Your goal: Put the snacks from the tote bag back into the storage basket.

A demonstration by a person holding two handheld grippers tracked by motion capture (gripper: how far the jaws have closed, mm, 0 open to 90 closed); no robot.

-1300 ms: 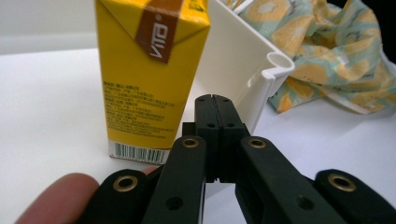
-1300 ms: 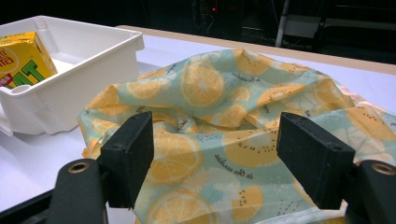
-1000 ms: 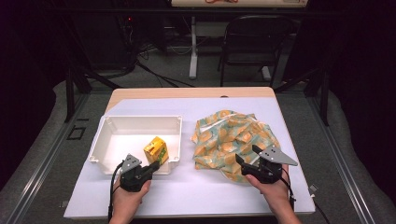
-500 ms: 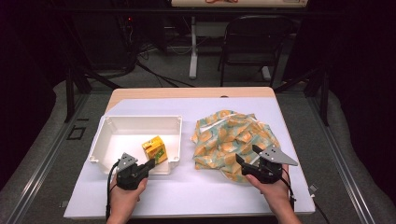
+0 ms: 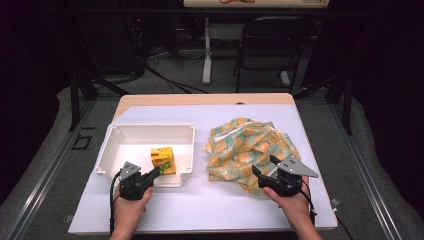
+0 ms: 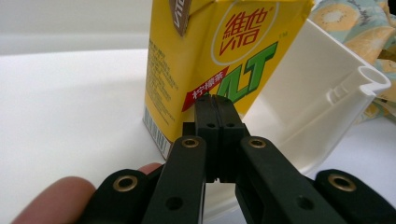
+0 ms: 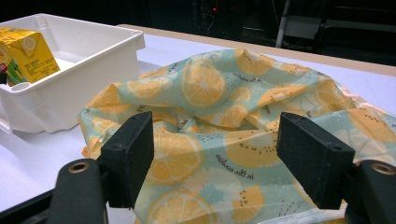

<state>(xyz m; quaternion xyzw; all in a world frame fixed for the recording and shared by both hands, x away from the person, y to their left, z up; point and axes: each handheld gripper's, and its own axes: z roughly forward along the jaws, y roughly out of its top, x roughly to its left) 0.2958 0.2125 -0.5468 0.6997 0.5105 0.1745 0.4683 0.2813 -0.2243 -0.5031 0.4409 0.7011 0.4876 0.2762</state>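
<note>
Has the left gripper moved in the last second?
Yes. The left gripper has pulled back toward the person, away from the yellow carton, which sits in the white bin.

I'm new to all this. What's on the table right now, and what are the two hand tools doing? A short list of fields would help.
Table: white surface
Tray: white tray, left side
Carton: yellow drink carton, upright in the tray
Cloth: lemon-print cloth, crumpled beside the tray
Left gripper: left gripper, jaws closed together, tips at the carton's face, nothing held
Right gripper: right gripper, jaws wide apart at the cloth's near edge
</note>
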